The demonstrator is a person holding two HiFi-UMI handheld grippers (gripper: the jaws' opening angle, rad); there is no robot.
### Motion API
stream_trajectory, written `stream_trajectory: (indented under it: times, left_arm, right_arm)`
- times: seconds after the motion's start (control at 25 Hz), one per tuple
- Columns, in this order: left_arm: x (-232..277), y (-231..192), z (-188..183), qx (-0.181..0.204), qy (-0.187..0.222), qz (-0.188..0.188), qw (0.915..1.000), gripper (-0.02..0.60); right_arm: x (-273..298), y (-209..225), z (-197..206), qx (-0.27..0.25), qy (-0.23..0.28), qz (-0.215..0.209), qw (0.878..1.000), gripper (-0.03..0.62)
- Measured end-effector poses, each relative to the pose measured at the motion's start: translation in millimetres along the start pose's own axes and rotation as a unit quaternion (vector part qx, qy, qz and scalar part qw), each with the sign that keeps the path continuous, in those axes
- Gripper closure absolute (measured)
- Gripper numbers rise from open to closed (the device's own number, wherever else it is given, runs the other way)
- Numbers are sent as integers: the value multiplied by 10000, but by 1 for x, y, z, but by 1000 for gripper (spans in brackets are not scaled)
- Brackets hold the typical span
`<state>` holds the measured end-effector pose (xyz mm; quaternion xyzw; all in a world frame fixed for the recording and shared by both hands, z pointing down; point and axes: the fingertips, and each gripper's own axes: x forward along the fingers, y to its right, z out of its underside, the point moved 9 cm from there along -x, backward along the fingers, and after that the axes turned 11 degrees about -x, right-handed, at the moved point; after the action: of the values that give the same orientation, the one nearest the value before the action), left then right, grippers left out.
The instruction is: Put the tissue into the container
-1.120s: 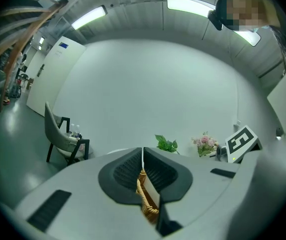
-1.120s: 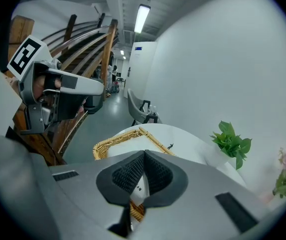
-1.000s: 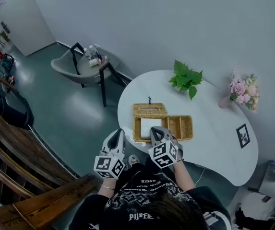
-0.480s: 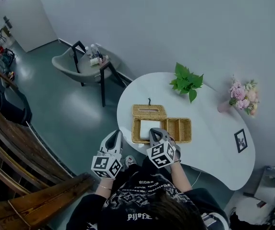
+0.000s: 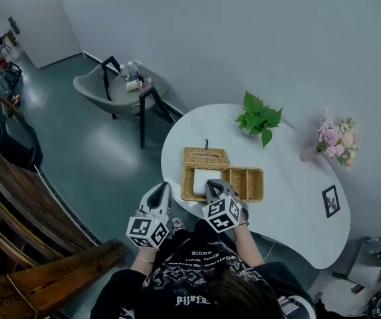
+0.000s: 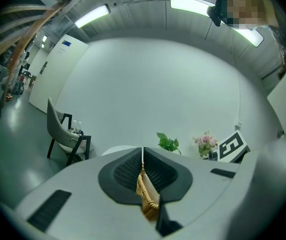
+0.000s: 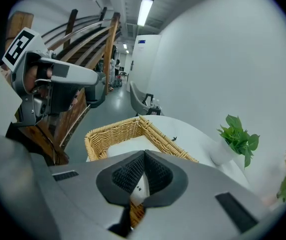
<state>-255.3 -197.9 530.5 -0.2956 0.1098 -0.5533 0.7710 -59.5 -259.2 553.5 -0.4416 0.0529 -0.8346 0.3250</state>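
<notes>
Fingers on both my grippers are pressed together with nothing between them. The left gripper point(image 5: 162, 190) hangs just off the edge of the counter point(image 5: 290, 198), over the floor. The right gripper point(image 5: 214, 185) sits at the near rim of the wicker basket point(image 5: 251, 173).

Over the last second almost nothing has changed. Both grippers stay where they were, both stay closed, and only my head has drifted a little. The white tissue pack point(image 5: 203, 176) was already lying in the left end of the basket and it lies there now, untouched. I judge the placing done, with only the flat wicker lid point(image 5: 206, 155) behind the basket perhaps left to deal with.

My right gripper covers the near edge of the pack and that stretch of the rim, so I cannot tell how squarely the pack is seated. I also cannot tell whether the lid is hinged to the basket or loose, or whether a divider splits the basket. The small dark print on the pack, seen past my right fingers, is too tiny to read.
</notes>
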Motion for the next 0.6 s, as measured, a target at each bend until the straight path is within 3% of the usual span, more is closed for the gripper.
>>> stream_trajectory:
  times: [0.6]
  left_arm:
    - [8,3,6,125,-163,90,9997,551]
  right_arm:
    - [12,0,5,-78,-417,-352,9985,571]
